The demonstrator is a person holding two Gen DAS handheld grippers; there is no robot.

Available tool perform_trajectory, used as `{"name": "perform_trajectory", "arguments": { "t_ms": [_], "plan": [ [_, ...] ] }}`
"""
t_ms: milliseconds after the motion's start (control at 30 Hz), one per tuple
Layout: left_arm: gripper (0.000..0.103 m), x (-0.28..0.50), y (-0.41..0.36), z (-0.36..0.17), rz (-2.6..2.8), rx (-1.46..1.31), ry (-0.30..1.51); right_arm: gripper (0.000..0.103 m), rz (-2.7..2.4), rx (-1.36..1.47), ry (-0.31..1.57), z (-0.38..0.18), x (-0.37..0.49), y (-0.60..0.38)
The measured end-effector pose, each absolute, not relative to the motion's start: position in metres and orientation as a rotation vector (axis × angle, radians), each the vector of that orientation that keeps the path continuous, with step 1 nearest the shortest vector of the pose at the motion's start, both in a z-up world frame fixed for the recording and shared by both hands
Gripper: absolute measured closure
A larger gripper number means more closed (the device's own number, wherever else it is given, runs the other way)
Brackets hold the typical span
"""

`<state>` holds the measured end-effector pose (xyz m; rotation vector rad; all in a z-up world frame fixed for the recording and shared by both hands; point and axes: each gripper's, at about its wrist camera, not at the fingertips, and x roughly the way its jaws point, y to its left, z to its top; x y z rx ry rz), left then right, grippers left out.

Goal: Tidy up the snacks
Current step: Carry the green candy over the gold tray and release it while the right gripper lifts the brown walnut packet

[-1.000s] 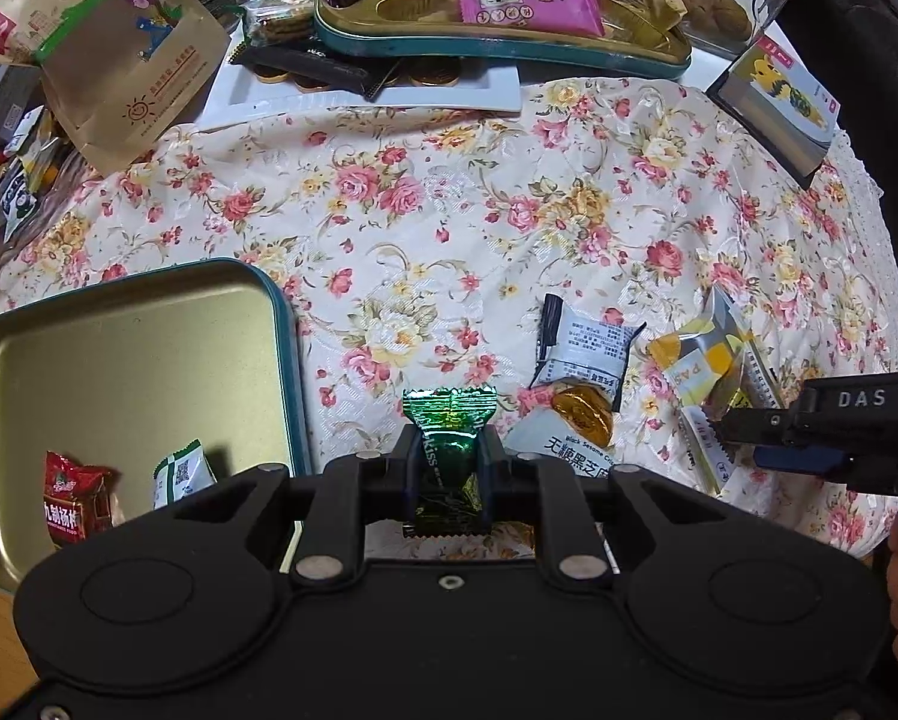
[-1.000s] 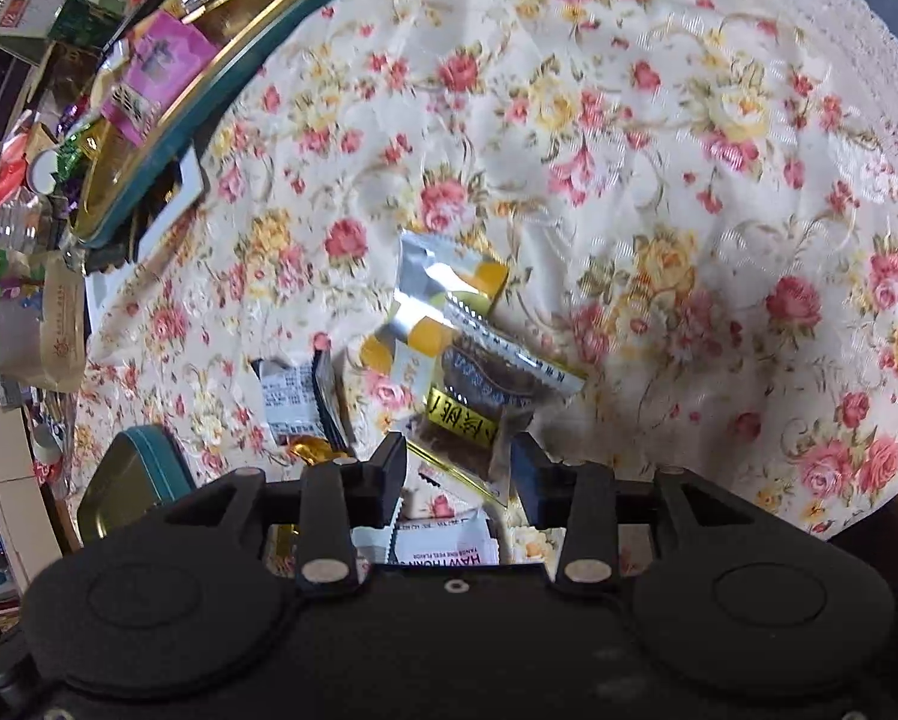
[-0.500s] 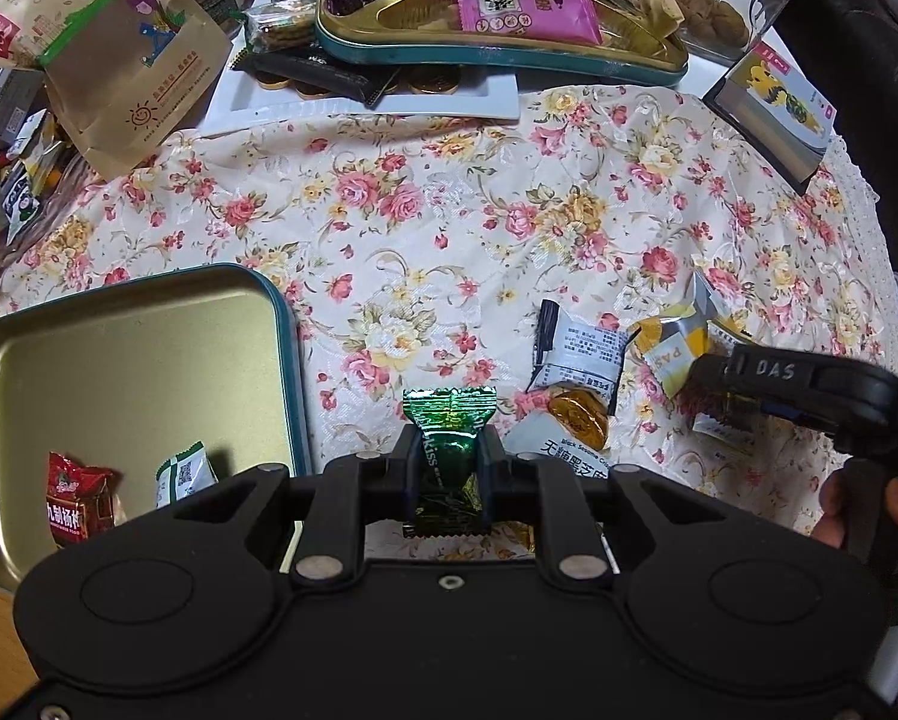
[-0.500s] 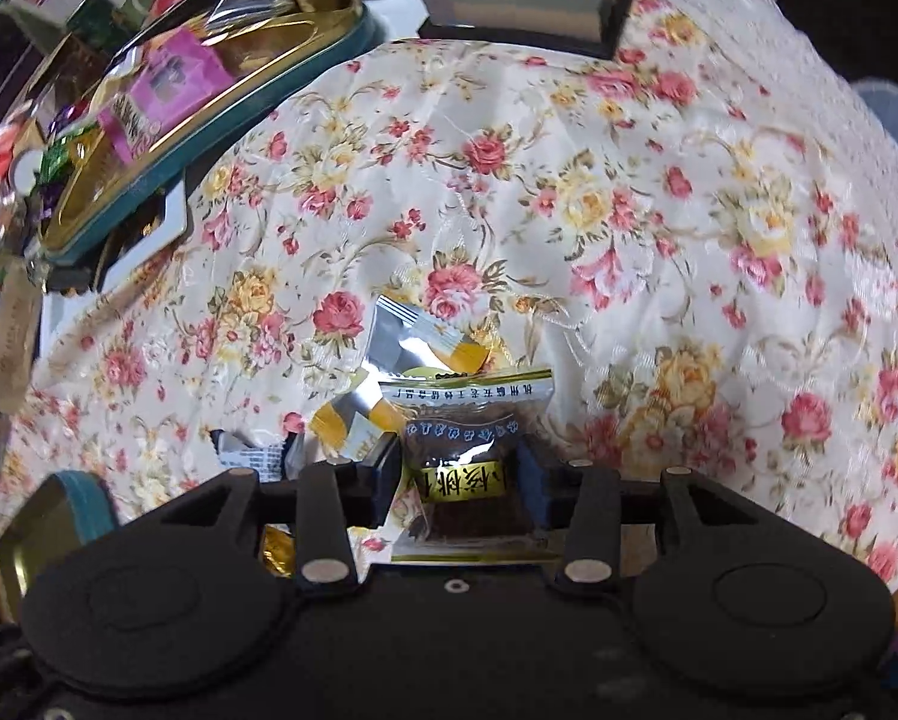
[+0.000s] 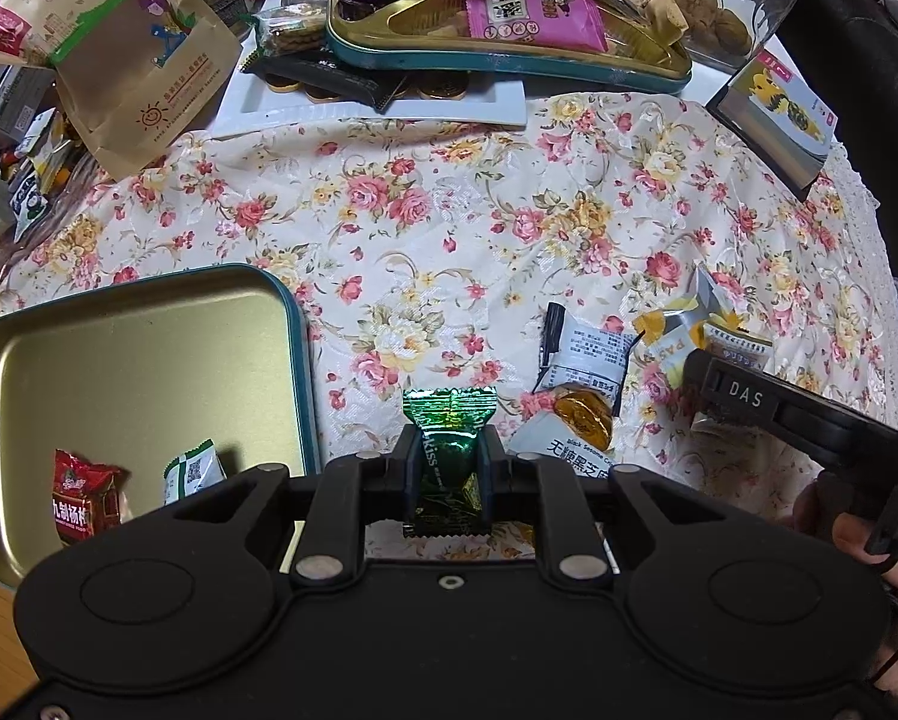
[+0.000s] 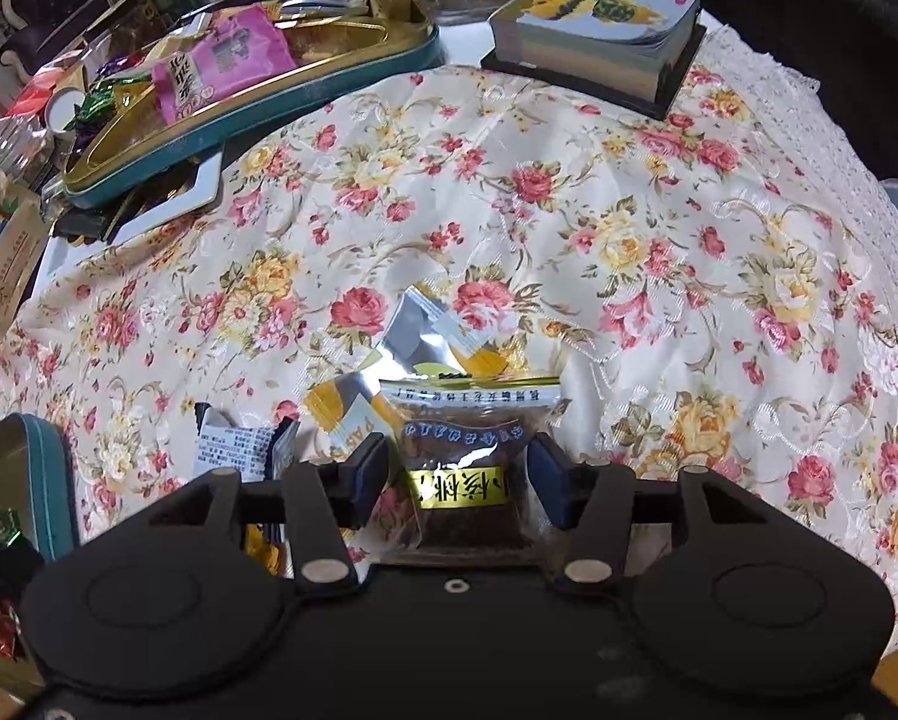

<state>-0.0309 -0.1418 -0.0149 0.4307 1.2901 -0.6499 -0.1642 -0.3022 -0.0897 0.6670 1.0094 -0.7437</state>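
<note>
Now, green candy [image 5: 449, 456] in left tool [image 5: 449, 468].

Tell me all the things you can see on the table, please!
Green candy: one, shiny green, pinched in the left gripper.
Brown snack packet: one, clear with a gold label, between the right gripper's fingers.
Gold tin tray: one, teal rim, near left; holds a red packet and a white-green packet.
Loose snacks: several, white, gold, yellow-silver, on the floral tablecloth.
Full snack tin: one, teal and gold, far side, pink packet inside.
Paper bag: one, brown, far left.
Book: one, far right.
Glass jar: one, clear, far right.
Left gripper: black, shut.
Right gripper: black.
</note>
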Motion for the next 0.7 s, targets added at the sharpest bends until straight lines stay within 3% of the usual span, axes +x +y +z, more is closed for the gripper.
{"name": "perform_trajectory", "arguments": {
  "t_ms": [200, 433, 700],
  "plan": [
    [0.078, -0.029, -0.139, -0.013, -0.643, 0.418, 1.288, 0.063, -0.742, 0.606, 1.004, -0.09, -0.166, -0.298],
    [0.078, -0.022, -0.132, -0.002, -0.636, 0.382, 1.274, 0.067, -0.731, 0.652, 0.996, -0.077, -0.178, -0.309],
    [0.078, -0.006, -0.116, 0.014, -0.581, 0.344, 1.223, 0.067, -0.773, 0.583, 0.852, -0.025, -0.175, -0.316]
  ]
}}
